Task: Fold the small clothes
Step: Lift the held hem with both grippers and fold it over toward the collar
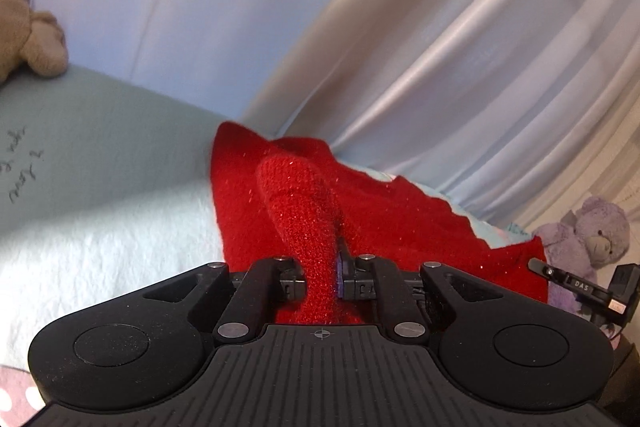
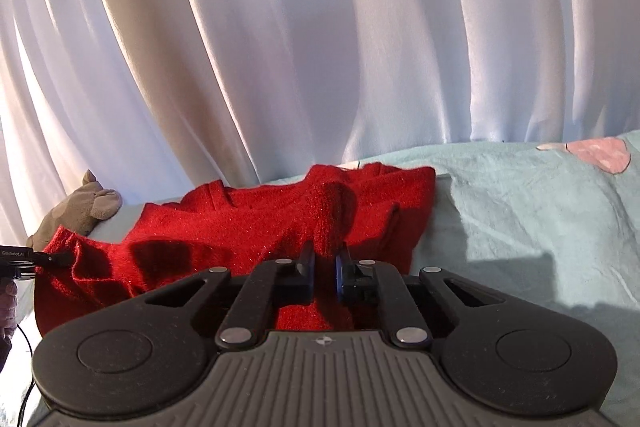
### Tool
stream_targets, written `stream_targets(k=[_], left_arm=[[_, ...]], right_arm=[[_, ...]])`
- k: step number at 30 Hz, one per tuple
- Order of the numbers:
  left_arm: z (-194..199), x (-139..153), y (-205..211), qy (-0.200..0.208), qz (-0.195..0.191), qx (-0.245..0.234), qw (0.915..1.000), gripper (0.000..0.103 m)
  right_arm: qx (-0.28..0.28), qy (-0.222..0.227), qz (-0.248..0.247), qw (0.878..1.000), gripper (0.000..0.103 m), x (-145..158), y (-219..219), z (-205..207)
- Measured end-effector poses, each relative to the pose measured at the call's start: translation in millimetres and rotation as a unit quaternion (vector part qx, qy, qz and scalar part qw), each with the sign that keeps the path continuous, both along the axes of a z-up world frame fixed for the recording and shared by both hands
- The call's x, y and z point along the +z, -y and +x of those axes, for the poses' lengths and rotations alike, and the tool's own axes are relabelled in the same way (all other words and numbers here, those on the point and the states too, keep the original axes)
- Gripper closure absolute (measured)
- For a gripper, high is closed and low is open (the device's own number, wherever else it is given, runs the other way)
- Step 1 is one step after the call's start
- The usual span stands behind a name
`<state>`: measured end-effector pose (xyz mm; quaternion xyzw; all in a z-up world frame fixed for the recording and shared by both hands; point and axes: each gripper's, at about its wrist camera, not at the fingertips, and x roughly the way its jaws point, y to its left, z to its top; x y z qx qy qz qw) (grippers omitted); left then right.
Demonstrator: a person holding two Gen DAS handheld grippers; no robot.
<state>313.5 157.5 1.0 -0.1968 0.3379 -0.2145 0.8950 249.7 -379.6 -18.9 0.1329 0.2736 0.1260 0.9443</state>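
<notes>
L claw [image 1: 323,277] & R claw [image 2: 325,267] both pinched folds of red knit sweater [image 2: 248,223] on bed [image 2: 520,211].

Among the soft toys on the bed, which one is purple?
The teddy bear at the right edge of the left wrist view, behind the red knitted garment, is purple. The other soft toy, at the upper left, is beige.

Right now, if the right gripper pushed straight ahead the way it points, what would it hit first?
The right gripper already pinches the red sweater, so more of that sweater comes first, then probably the white curtain; depth is unclear.
</notes>
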Motion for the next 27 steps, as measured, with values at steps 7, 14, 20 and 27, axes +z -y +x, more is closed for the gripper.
stream_targets(k=[7,14,20,27], left_arm=[[19.9,62.0,11.2,0.075,0.028,0.012,0.9967,0.091],[77.4,38.3,17.0,0.048,0.07,0.045,0.9953,0.091],[110.8,-26.2,27.0,-0.042,0.076,0.032,0.9957,0.074],[119.6,-35.3,43.3,-0.054,0.103,0.014,0.9931,0.086]], right_arm=[[-0.005,0.062,-0.028,0.998,0.095,35.4,-13.8,12.9],[-0.061,0.077,-0.021,0.995,0.095,41.6,-4.7,54.8],[-0.054,-0.036,0.013,0.998,0.09,-15.2,7.8,100.6],[-0.034,-0.058,-0.006,0.998,0.086,-34.5,-1.1,109.8]])
